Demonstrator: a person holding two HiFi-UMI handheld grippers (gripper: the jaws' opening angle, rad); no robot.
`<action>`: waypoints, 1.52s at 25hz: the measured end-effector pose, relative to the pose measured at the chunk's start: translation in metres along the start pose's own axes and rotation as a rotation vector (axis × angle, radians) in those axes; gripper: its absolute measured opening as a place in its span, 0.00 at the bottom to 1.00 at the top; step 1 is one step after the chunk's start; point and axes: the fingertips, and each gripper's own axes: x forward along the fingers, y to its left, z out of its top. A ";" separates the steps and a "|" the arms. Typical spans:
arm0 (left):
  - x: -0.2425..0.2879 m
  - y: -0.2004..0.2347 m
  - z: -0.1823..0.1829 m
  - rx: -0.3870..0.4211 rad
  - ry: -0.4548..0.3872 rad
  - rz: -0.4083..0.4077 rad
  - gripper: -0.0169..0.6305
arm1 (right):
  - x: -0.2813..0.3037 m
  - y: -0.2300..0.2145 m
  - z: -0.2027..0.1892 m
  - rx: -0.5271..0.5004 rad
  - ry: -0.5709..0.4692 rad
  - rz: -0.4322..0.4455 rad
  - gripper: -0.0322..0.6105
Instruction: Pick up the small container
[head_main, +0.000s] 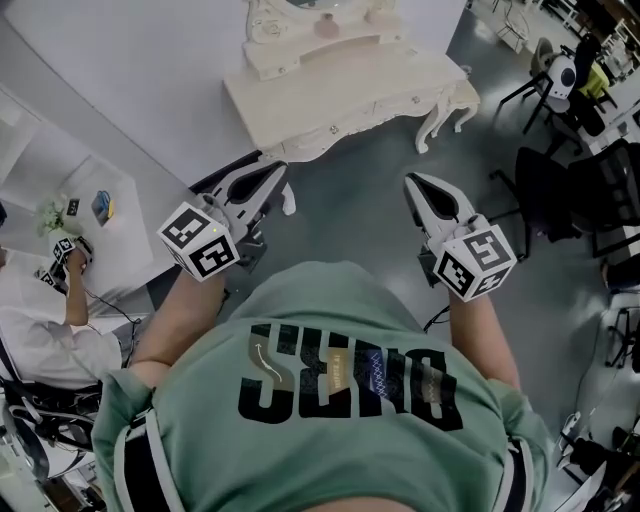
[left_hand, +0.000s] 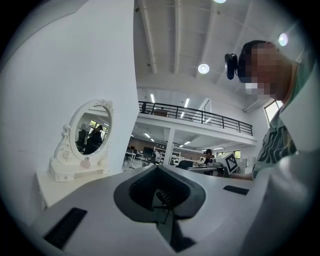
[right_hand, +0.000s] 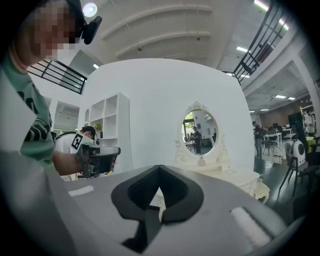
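Grippers in wearer's hands: two, left gripper (head_main: 281, 168) and right gripper (head_main: 411, 181).
Marker cubes: two, left cube (head_main: 200, 240) and right cube (head_main: 477, 262).
Dressing table (head_main: 350, 95): one.
Oval mirror (right_hand: 199, 131) on it: one.
Shelf unit (right_hand: 107, 125): one.
Persons: two, wearer in green shirt (head_main: 330, 390) and second person in white shirt (head_main: 45, 345).
Black chairs (head_main: 548, 185) at right side: several, exact count not clear.
Small pink items (head_main: 327, 25) under mirror: one sure, maybe two.
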 end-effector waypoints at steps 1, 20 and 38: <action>0.005 -0.003 -0.002 0.005 0.007 -0.004 0.03 | -0.001 -0.002 0.001 -0.002 -0.003 0.007 0.06; 0.062 0.132 0.001 -0.057 0.044 -0.131 0.03 | 0.131 -0.046 -0.006 0.017 0.020 -0.067 0.06; 0.117 0.355 0.046 -0.130 0.124 -0.327 0.03 | 0.342 -0.100 0.031 0.041 0.029 -0.257 0.06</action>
